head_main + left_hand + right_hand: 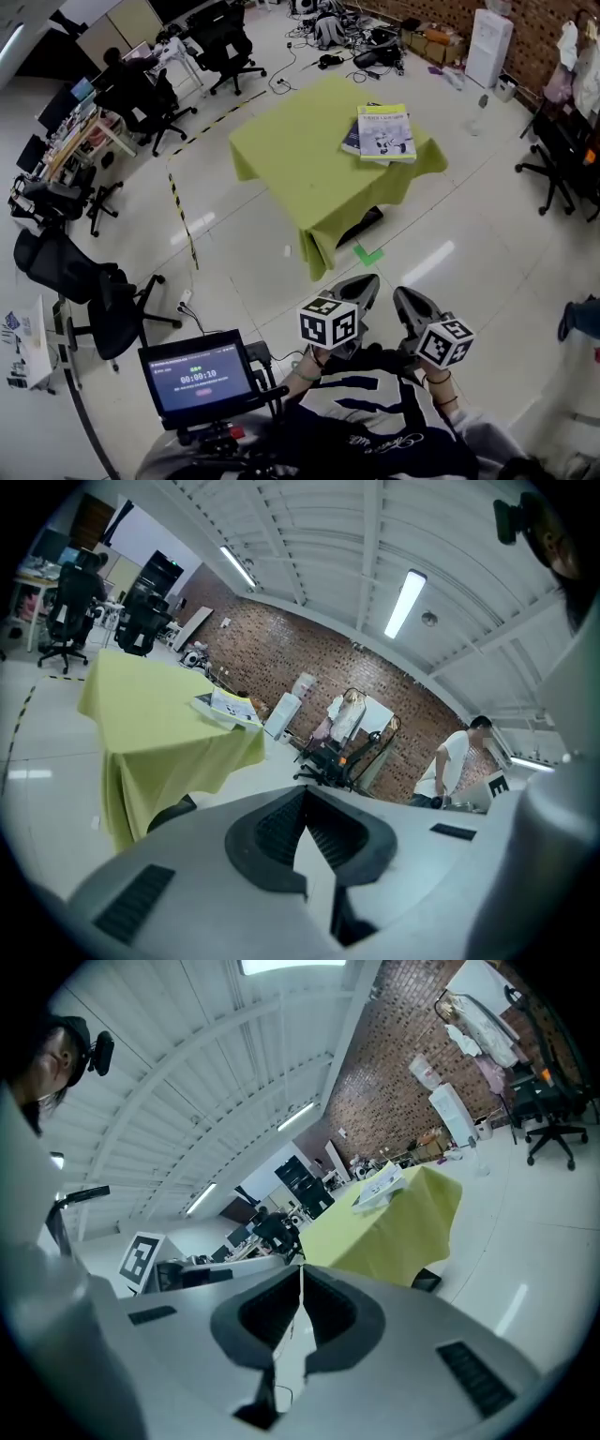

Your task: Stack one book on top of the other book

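A table under a yellow-green cloth (300,159) stands in the middle of the room. Near its right edge a book with a white and green cover (385,133) lies on top of a blue book (350,140), which sticks out at the left. The same books (228,705) show small in the left gripper view, and the pile (382,1185) also shows in the right gripper view. My left gripper (362,285) and right gripper (404,298) are held close to the person's body, well short of the table. Both are shut with nothing between the jaws.
Black office chairs (141,98) and desks line the left side, and another chair (553,159) stands at the right. A monitor on a cart (199,375) is at the bottom left. Striped tape (181,216) and a green mark (367,253) lie on the floor. A person in white (455,757) stands far off.
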The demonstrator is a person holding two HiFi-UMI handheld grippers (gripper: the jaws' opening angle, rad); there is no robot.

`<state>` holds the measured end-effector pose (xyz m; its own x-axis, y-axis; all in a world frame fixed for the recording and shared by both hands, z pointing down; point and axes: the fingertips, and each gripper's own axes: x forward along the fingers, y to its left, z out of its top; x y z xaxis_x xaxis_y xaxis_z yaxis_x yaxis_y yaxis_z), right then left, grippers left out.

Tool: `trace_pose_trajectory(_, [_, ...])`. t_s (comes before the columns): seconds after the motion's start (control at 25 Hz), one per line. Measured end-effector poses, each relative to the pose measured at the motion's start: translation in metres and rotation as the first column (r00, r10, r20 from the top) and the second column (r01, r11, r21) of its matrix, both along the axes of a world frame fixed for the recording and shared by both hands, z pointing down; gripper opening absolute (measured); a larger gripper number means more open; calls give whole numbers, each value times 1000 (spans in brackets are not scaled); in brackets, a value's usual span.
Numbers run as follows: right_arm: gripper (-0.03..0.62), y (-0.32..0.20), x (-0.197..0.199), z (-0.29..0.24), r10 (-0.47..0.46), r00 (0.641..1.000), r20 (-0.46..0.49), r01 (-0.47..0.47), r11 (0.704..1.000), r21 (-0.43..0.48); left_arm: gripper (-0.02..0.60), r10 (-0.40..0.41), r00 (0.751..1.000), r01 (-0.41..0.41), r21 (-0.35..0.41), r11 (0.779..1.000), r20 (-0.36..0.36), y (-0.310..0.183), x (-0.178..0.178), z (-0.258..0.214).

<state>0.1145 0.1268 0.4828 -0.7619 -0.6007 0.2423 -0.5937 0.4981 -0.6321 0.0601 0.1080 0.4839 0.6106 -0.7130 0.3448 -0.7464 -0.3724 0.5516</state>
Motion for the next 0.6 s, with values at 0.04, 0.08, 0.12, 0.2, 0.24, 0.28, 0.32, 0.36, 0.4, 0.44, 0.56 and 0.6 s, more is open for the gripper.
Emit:
trace_pose_trajectory(0.04, [-3, 5, 3, 0, -9, 1000, -1, 9, 1000, 3, 5, -8, 1000, 8, 5, 1000, 8, 5, 2, -1])
trace_pose_trajectory(0.08, [-2, 10, 7, -1, -16, 1000, -2, 16, 1000, 6, 5, -20, 1000, 19, 10, 1000, 11, 8, 4, -2])
trace_pose_trajectory(0.12, [-2, 12, 10, -2, -22, 1000, -2, 22, 1000, 11, 5, -33, 999, 33, 15, 999, 9, 11, 4, -4])
trace_pose_trajectory(0.2, [-3, 15, 17, -4, -26, 1000, 1, 26, 999, 22, 5, -57, 998, 57, 23, 998, 4, 17, 6, -8])
trace_pose_trajectory(0.24, [-3, 15, 20, -6, -26, 1000, 4, 26, 999, 28, 5, -65, 998, 65, 25, 998, 5, 20, 6, -8])
trace_pose_trajectory(0.28, [-5, 16, 22, -7, -27, 1000, 8, 27, 999, 34, 5, -72, 997, 72, 26, 997, 9, 23, 7, -8])
trace_pose_trajectory(0.32, [-5, 16, 23, -9, -30, 999, 11, 30, 999, 40, 5, -78, 997, 77, 28, 997, 14, 26, 7, -8])
trace_pose_trajectory(0.36, [-5, 17, 23, -10, -36, 999, 13, 35, 998, 47, 5, -84, 996, 83, 30, 996, 19, 29, 7, -8])
trace_pose_trajectory(0.4, [-5, 18, 23, -10, -44, 999, 14, 43, 998, 53, 5, -89, 996, 89, 31, 996, 22, 32, 7, -8])
trace_pose_trajectory(0.44, [-5, 20, 23, -10, -51, 999, 14, 50, 997, 58, 5, -95, 995, 95, 33, 995, 25, 34, 7, -8])
trace_pose_trajectory(0.56, [-5, 27, 22, -9, -70, 998, 9, 69, 996, 64, 5, -117, 993, 116, 39, 992, 26, 39, 3, -8])
trace_pose_trajectory(0.6, [-5, 28, 22, -8, -74, 997, 7, 73, 995, 65, 5, -126, 992, 125, 41, 991, 24, 39, 1, -8])
